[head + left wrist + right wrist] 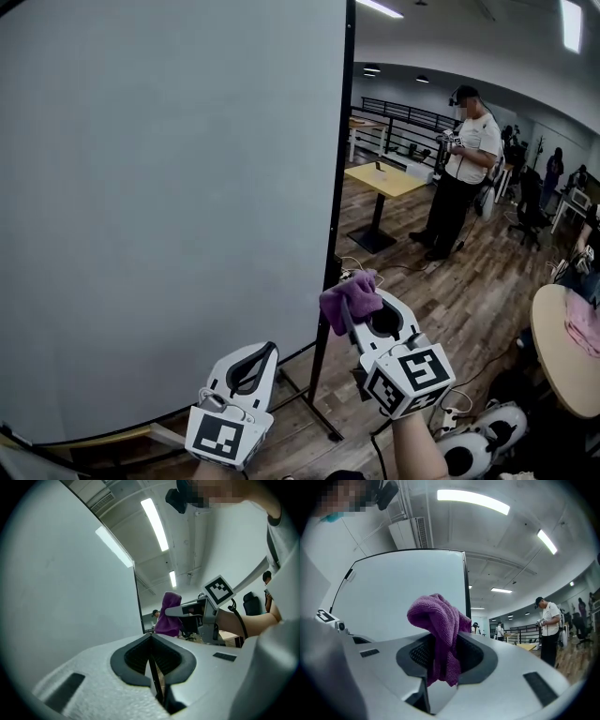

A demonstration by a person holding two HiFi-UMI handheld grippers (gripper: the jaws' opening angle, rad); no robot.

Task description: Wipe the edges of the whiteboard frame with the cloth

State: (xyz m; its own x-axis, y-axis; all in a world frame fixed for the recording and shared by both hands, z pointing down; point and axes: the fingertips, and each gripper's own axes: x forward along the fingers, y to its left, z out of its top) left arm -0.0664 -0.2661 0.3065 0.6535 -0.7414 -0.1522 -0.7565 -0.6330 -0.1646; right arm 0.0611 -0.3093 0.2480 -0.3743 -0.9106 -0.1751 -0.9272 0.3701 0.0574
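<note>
A large whiteboard [169,206] fills the left of the head view, and its black frame edge [336,206] runs down its right side. My right gripper [354,314] is shut on a purple cloth [345,292], held just right of that edge, low on the board; contact cannot be told. In the right gripper view the cloth [439,620] bulges out of the closed jaws, with the frame edge [466,585] behind it. My left gripper [262,354] is shut and empty in front of the board's lower part. The left gripper view shows the cloth [168,613] beyond its closed jaws.
The board's black stand foot [328,427] rests on the wooden floor below the grippers. A person [464,169] stands at the back right beside a yellow table [384,178]. A round table [562,347] is at the right edge. Cables lie on the floor.
</note>
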